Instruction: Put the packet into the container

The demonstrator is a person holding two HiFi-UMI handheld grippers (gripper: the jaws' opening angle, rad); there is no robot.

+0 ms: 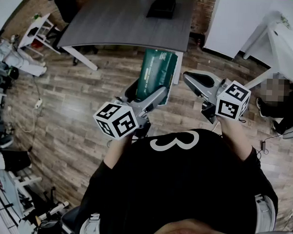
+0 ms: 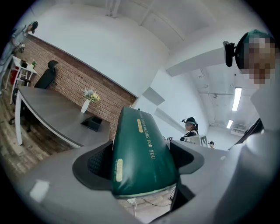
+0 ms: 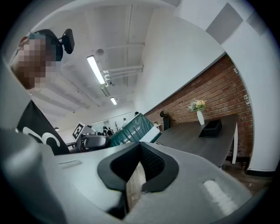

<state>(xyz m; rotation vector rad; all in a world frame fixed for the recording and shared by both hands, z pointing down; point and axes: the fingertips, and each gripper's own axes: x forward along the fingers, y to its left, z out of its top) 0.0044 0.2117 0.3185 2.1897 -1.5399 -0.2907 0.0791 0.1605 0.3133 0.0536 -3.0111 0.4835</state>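
A dark green packet with gold print is held in the air in front of me, and my left gripper is shut on its lower end. The left gripper view shows the packet filling the space between both black pads. The black container stands on the far side of the grey table; it also shows as the container and the container. My right gripper hovers to the right of the packet, shut with nothing in it. Its jaws almost meet in the right gripper view.
A white vase with flowers stands on the table beside the container. A black office chair sits at the table's far left, a white rack further left. White tables and a seated person are to the right. Wooden floor lies below.
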